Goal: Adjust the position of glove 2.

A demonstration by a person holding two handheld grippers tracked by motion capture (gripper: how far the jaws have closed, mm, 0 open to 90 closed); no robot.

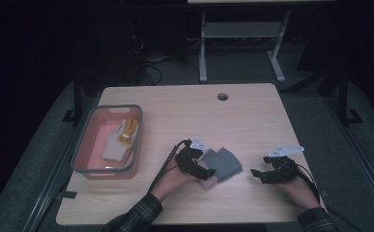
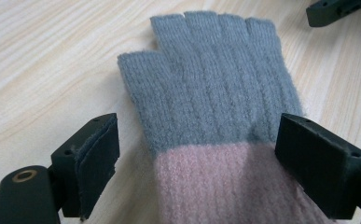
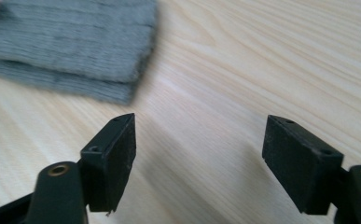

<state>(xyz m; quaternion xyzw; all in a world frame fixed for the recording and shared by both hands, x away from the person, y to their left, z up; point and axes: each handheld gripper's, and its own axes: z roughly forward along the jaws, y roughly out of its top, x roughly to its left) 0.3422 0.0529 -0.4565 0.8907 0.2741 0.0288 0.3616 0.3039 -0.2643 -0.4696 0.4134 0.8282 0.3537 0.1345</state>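
- Where the left side of the table (image 1: 252, 111) lay, a pink bin (image 1: 85, 145) with a grey rim stood near the left edge, and a pale glove with yellow fingers (image 1: 119, 140) lay inside it, likely a sorted item put out of the way.
- Right of the bin, the left gripper (image 1: 194, 162) rested low at the cuff end of the grey gloves (image 1: 223, 163), its jaws spread wide on either side of the pink cuff (image 2: 201, 182) without the pads pressing on the knit; this looked like a release after setting the gloves down.
- At the near middle of the table, the gloves lay flat, one stacked on the other, and the right gripper view showed a second grey edge (image 3: 61, 84) peeking from under the top one, probably so that the pair stayed together.
- Their long axis ran from the cuff at the left gripper to the short finger stubs (image 2: 215, 25), which pointed right and a little far, toward the right gripper.
- Farther right, the right gripper (image 1: 262, 175) hovered over bare wood, apart from the finger end, with its jaws spread and nothing between them; it seemed to be backing off from the finished stack.
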